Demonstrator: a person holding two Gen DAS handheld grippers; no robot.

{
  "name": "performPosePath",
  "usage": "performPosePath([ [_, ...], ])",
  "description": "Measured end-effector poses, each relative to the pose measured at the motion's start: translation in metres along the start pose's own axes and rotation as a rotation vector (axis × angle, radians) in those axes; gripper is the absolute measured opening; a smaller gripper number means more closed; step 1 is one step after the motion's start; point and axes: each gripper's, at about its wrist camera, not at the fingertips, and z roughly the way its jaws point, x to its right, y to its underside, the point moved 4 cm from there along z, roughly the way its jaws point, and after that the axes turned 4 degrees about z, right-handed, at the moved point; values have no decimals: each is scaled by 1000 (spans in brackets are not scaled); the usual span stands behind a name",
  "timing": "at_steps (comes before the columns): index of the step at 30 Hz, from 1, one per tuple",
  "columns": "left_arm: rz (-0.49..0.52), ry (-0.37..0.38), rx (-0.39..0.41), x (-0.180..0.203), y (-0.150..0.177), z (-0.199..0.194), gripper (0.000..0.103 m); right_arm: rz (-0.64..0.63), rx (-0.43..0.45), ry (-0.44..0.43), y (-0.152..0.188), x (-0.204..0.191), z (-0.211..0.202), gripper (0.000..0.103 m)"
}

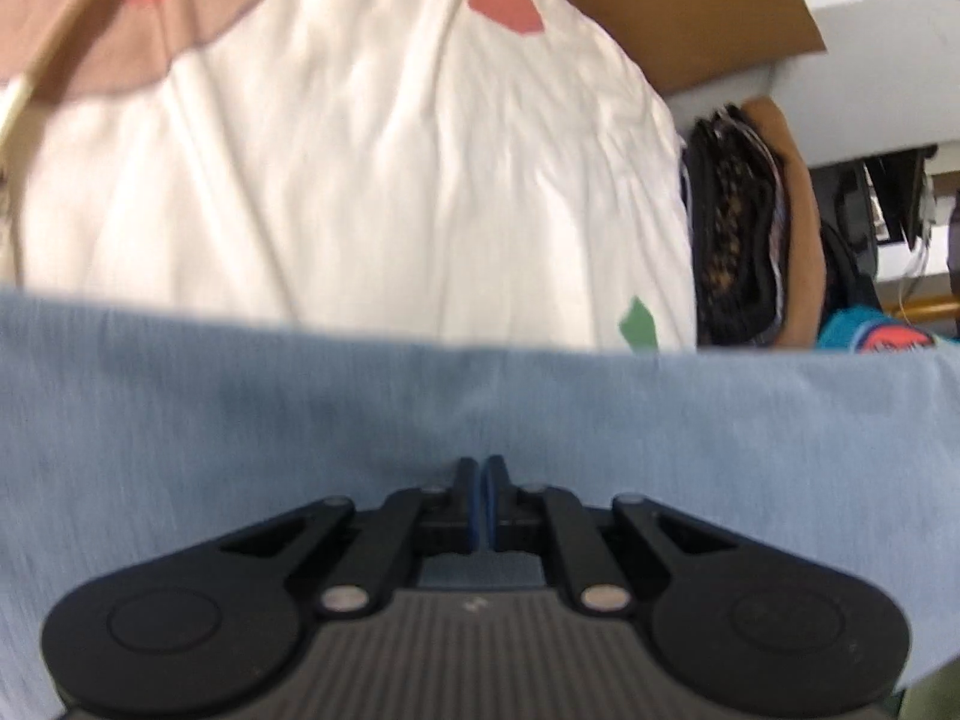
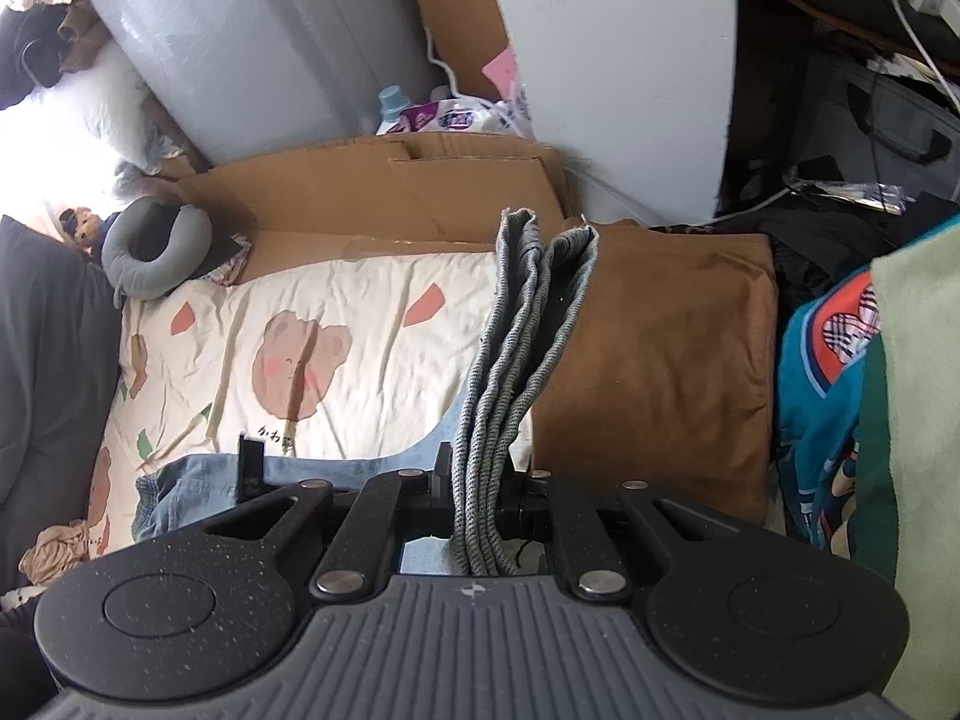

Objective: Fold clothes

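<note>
In the left wrist view a light blue garment (image 1: 240, 420) stretches across the whole lower half, blurred. My left gripper (image 1: 483, 471) is shut, and the cloth puckers at its tips, so it seems pinched there. In the right wrist view my right gripper (image 2: 480, 480) is shut on a bundle of several grey ribbed knit layers (image 2: 522, 336) that stick out forward past the fingers. Below it, light blue cloth (image 2: 312, 471) lies on the cream bear-print bedsheet (image 2: 300, 360), with a black finger-like part (image 2: 249, 462) standing on it.
A brown blanket (image 2: 660, 360) lies right of the sheet. Flattened cardboard (image 2: 360, 198) and a grey neck pillow (image 2: 156, 252) sit at the far end. Teal printed clothing (image 2: 822, 390) and green cloth (image 2: 918, 420) hang on the right. Dark patterned clothes (image 1: 738, 228) are piled by the sheet (image 1: 360, 150).
</note>
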Motion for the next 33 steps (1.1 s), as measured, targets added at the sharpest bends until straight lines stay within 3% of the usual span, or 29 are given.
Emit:
performPosePath([
  [5,-6,-19,36,9,-23,7,3,-38,-12,-27,-6,-22,1,9],
  [9,-23,-13,37,9,-15,1,7,-61,-21,-59,-8,-42,2,9],
  [13,-43,0,26,4,11,-13,14,-81,-26,-81,-13,-61,1,9],
  [23,-140,50,-30,4,106,-23,14,-145,-26,-130,-23,-113,0,9],
  [27,-136,72,-121,4,141,-27,14,-188,-44,-141,-25,-140,2,9],
  [33,-135,86,-174,-6,168,-53,29,-236,-70,-174,-26,-183,7,9],
])
